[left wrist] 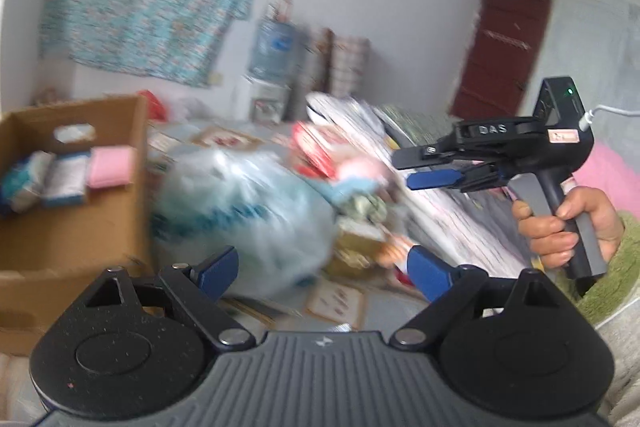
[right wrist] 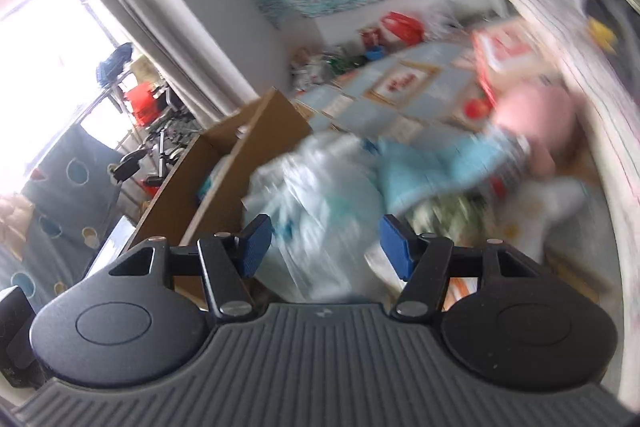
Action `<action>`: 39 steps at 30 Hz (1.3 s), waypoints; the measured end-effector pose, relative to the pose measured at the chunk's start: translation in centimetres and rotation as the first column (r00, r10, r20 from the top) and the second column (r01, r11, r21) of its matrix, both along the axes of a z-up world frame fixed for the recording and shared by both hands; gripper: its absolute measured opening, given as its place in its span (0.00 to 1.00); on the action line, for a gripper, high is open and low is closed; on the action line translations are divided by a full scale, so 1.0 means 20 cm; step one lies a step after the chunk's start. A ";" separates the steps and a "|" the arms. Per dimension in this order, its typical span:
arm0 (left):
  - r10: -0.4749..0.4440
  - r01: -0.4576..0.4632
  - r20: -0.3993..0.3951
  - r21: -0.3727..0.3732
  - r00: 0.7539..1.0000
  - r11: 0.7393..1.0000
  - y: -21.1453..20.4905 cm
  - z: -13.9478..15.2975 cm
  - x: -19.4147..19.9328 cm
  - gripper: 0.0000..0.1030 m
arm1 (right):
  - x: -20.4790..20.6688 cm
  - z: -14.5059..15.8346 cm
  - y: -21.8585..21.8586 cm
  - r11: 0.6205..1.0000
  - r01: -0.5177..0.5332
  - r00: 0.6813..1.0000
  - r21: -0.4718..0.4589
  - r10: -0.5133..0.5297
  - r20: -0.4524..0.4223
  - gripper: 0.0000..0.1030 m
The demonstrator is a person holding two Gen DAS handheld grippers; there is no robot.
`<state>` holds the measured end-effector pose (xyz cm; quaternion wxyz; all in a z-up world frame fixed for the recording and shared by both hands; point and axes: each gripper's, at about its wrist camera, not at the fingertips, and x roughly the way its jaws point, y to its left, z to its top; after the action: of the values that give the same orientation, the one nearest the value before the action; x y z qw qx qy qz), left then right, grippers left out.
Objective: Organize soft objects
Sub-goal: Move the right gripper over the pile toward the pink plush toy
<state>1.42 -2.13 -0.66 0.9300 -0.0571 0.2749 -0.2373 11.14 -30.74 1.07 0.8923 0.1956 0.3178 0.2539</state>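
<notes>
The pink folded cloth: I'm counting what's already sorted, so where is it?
In the left wrist view, the pink folded cloth lies inside the cardboard box at far left, beside two pale folded bundles.

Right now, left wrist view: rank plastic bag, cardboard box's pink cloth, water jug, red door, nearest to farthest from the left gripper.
1. Plastic bag, just ahead of the left gripper, slightly left.
2. Pink cloth, inside the cardboard box, left.
3. Water jug, back wall, centre.
4. Red door, far right; too close to call against the jug.
</notes>
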 end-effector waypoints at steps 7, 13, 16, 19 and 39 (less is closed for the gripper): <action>-0.065 0.067 -0.067 0.041 0.996 0.997 -0.21 -0.27 -0.05 0.90 | -0.15 -0.32 0.06 0.999 0.045 0.997 -0.024 -0.047 -0.059 0.58; -0.050 0.055 -0.065 0.081 0.997 0.995 -0.29 -0.36 -0.05 0.90 | -0.18 -0.43 0.06 0.999 0.033 0.996 -0.033 -0.035 -0.086 0.58; -0.035 0.039 -0.046 0.104 0.998 0.994 -0.33 -0.38 -0.05 0.90 | -0.18 -0.44 0.07 0.997 0.037 0.998 -0.066 -0.041 -0.048 0.58; -0.010 0.014 -0.026 0.130 1.000 0.991 -0.37 -0.39 -0.03 0.90 | -0.16 -0.47 0.06 0.998 0.028 0.998 -0.059 -0.031 -0.054 0.58; -0.070 0.044 0.195 0.135 0.978 0.990 -0.45 -0.29 0.14 0.89 | -0.16 -0.45 -0.10 0.992 0.126 0.992 0.023 -0.126 0.011 0.58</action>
<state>4.27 -11.06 -6.53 0.9474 0.0355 0.1966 -0.2501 7.94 -32.80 -7.95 0.9063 0.2235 0.2965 0.2018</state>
